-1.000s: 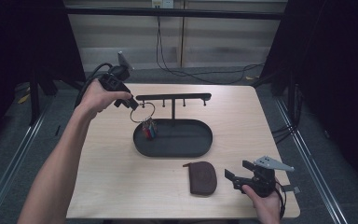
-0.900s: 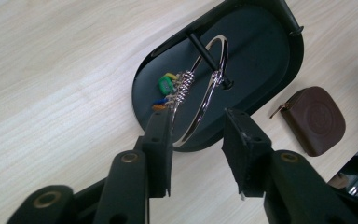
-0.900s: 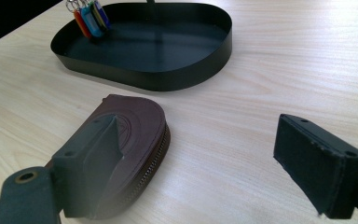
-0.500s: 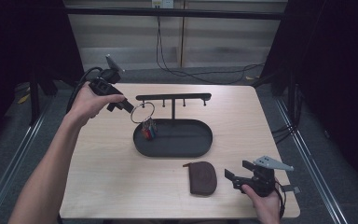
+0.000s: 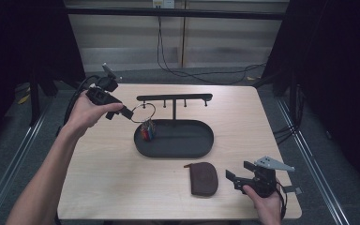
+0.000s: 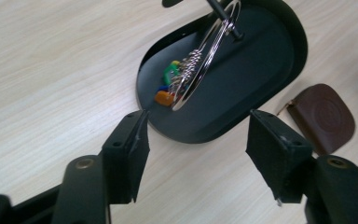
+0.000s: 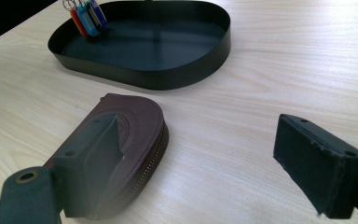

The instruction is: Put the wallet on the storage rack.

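A large metal key ring (image 5: 143,112) hangs on the left peg of a black rack (image 5: 174,97). Its coloured tags (image 5: 147,131) dangle into the black oval tray (image 5: 201,147) below. My left gripper (image 5: 129,114) is open just left of the ring, holding nothing. In the left gripper view the ring (image 6: 205,56) and tags (image 6: 170,84) lie beyond the open left gripper (image 6: 198,123). A brown zip pouch (image 5: 203,178) lies flat in front of the tray. My right gripper (image 5: 238,172) stands open to the pouch's right. In the right gripper view the pouch (image 7: 130,126) sits by the left jaw of the right gripper (image 7: 198,126).
The rack's bar has more bare pegs (image 5: 205,103) along it, above the tray. Bare wooden tabletop (image 5: 103,178) spreads to the front left. The table's front edge runs just behind my right hand. Cables (image 5: 168,51) trail on the floor past the far edge.
My left hand and gripper have drawn back to the left, away from the key ring, which stays on the peg. The right gripper has not moved.
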Demonstrator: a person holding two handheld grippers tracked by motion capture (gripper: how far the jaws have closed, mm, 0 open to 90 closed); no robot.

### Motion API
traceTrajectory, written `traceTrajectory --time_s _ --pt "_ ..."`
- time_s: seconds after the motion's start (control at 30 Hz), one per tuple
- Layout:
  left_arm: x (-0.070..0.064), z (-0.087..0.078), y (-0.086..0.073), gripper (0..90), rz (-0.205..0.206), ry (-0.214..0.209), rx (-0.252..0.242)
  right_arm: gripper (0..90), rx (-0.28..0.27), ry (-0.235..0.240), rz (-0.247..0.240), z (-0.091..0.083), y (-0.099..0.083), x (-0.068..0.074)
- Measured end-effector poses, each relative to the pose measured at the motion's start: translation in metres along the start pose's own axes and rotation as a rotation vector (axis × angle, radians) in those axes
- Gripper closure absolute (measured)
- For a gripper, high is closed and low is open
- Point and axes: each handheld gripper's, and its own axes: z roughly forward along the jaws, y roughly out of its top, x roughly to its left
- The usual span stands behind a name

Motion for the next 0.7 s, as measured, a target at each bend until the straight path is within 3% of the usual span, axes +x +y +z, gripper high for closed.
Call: traceTrajectory --time_s 0.2,0.33,0.7 --pt "-0.004 0.005 -0.016 32.7 0.031 -0.005 -0.013 14.4 0.002 -0.002 0.002 -0.001 -0.001 -0.001" --pt "-0.004 0.008 -0.027 27.0 0.031 -0.011 -0.065 14.4 0.003 -0.002 0.001 0.0 0.0 0.0" --pt "0.0 0.024 -0.064 18.3 0.042 -0.054 -0.097 14.5 0.005 -0.005 0.002 -0.001 -0.001 0.0"
